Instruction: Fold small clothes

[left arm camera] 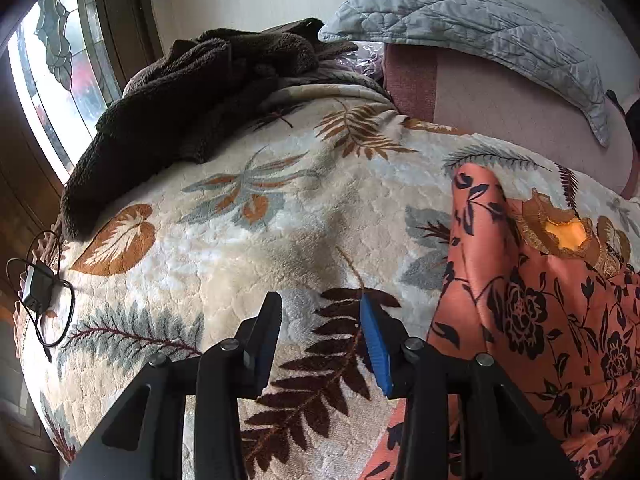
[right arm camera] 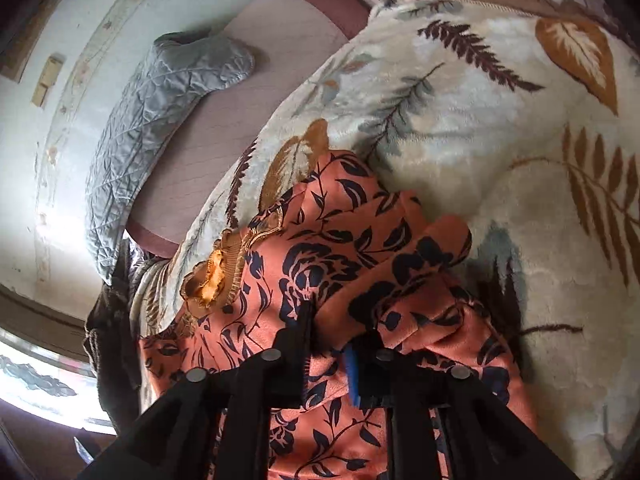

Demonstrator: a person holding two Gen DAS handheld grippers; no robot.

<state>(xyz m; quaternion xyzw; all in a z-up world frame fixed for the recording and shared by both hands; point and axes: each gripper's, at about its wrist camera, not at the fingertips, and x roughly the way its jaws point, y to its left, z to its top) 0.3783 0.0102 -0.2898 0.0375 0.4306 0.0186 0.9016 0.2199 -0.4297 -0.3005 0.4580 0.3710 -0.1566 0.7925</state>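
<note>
**Right jaws on garment, left jaws free**

Right gripper [right arm camera: 334, 344]: jaws clenched on a bunched fold of the orange floral garment [right arm camera: 344, 240]. Left gripper [left arm camera: 320, 312]: jaws spread, nothing between them, hovering over the leaf-print blanket [left arm camera: 280, 216] just beside the garment's edge [left arm camera: 540, 320]. Garment lies crumpled on the blanket, gold-trimmed neckline [right arm camera: 216, 272] on its far side. Farther across the blanket from the garment: dark brown fleece [left arm camera: 180, 112]. Beyond the blanket's edge: grey quilted pillow [left arm camera: 460, 24]. Charger with cable [left arm camera: 36, 284] at the blanket's far rim.
</note>
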